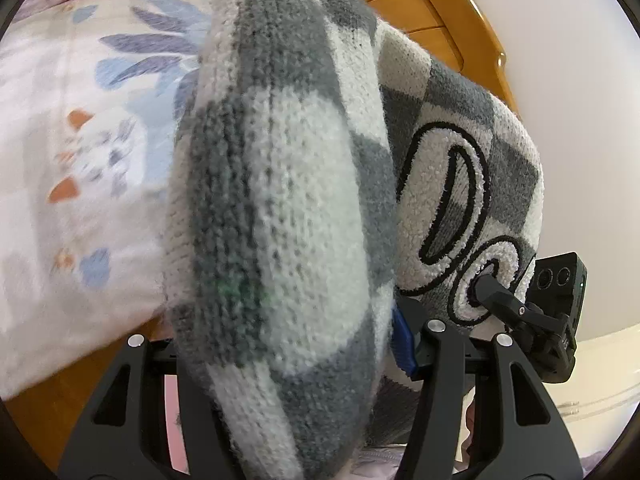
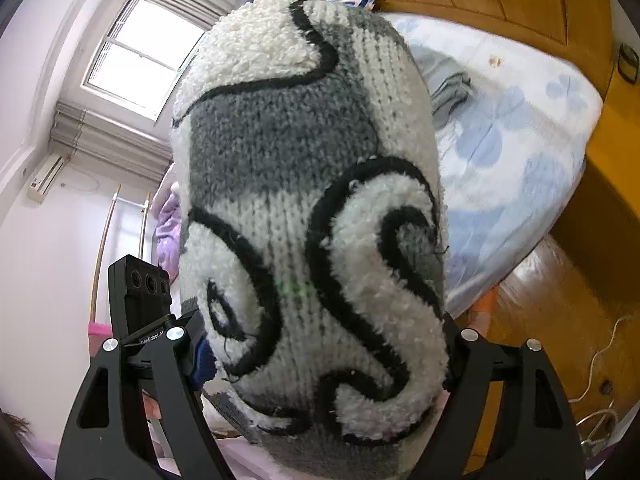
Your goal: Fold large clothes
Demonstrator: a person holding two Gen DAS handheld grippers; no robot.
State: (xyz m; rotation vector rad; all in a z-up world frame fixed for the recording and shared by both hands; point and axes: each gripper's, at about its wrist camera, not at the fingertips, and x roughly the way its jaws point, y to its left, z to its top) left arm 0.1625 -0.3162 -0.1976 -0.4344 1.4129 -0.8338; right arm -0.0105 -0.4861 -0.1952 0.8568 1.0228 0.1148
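Observation:
A thick grey-and-white checked knit sweater point(image 1: 280, 160) with fluffy white, black-outlined lettering hangs bunched in the air over the bed. My left gripper point(image 1: 284, 336) is shut on one folded bulge of it, which fills the gap between the fingers. In the right wrist view the lettered side of the sweater point(image 2: 304, 140) fills the middle, and my right gripper point(image 2: 320, 336) is shut on that wide bundle. Each gripper shows in the other's view: the right gripper point(image 1: 520, 312) grips the lettered edge, and the left gripper point(image 2: 140, 300) sits at the sweater's left side. The fingertips are buried in the knit.
A bed with a pale floral sheet point(image 1: 60, 140) lies below, against a wooden headboard point(image 1: 420, 12). A grey garment point(image 2: 448, 92) lies on the bed sheet point(image 2: 512, 128). Wooden floor with white cables point(image 2: 600, 380) is at the right, and a window point(image 2: 136, 52) at the upper left.

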